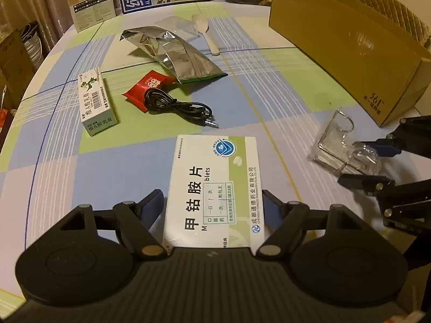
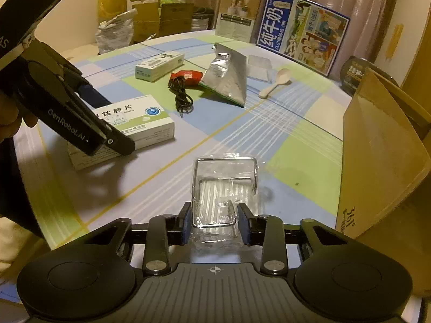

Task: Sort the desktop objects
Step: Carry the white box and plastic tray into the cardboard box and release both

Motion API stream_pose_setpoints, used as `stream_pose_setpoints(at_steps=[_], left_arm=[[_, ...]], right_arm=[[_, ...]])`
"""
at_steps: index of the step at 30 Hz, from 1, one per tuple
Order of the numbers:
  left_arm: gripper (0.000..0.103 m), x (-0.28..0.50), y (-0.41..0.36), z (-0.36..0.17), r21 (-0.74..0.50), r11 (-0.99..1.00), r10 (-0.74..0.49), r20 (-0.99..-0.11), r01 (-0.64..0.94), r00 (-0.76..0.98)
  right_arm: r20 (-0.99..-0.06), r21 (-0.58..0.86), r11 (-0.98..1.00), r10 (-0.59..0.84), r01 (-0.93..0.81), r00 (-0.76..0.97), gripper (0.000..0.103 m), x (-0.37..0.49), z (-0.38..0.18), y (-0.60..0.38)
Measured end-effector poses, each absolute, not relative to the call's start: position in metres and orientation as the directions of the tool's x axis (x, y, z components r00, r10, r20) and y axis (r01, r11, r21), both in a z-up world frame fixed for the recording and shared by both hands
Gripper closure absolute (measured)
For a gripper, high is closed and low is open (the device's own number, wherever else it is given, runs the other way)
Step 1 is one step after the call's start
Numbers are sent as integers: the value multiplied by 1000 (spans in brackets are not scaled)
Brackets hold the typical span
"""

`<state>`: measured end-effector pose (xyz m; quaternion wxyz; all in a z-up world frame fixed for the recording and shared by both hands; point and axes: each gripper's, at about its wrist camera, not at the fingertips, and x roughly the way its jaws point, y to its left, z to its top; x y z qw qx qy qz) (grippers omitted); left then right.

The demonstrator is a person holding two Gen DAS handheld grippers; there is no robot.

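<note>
A white and green tablet box (image 1: 215, 188) lies flat on the checked tablecloth. My left gripper (image 1: 214, 199) straddles its near end, open, with a finger close to each long side. In the right wrist view a black finger (image 2: 121, 144) of that gripper rests low beside the tablet box (image 2: 150, 123). My right gripper (image 2: 214, 215) is shut on a clear plastic packet with a wire rack inside (image 2: 226, 185), which sits on the table. In the left wrist view that packet (image 1: 336, 145) lies at the right, between the right gripper's (image 1: 350, 161) fingers.
A large open cardboard box (image 1: 350, 48) stands at the right. Further back lie a green and white ointment carton (image 1: 97, 102), red sachet (image 1: 148, 86), black audio cable (image 1: 175, 106), silver foil pouch (image 1: 175, 53) and white spoon (image 1: 207, 32). Printed cartons line the far edge.
</note>
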<state>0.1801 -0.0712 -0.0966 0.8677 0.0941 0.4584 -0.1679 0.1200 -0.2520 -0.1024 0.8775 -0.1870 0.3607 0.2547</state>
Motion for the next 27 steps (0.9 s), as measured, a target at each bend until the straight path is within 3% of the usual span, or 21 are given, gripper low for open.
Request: stream_pose_setpoints(at_steps=[5,17,27], left_arm=[[35,182,-73,-100,7,925,-202,-839,381,506],[36,164,-76,-81,36,918,-196,-825,396,530],[36,152,-93,-39,14,907,-259,-770,421,583]], right_arm=[[-735,-154,803,296,-575,611,75,121,-101,-249],[-721,-145,841,271,-521,638,75,100,-82,-255],[-638,-162,884,245,-439,730,75,75,-27,-273]])
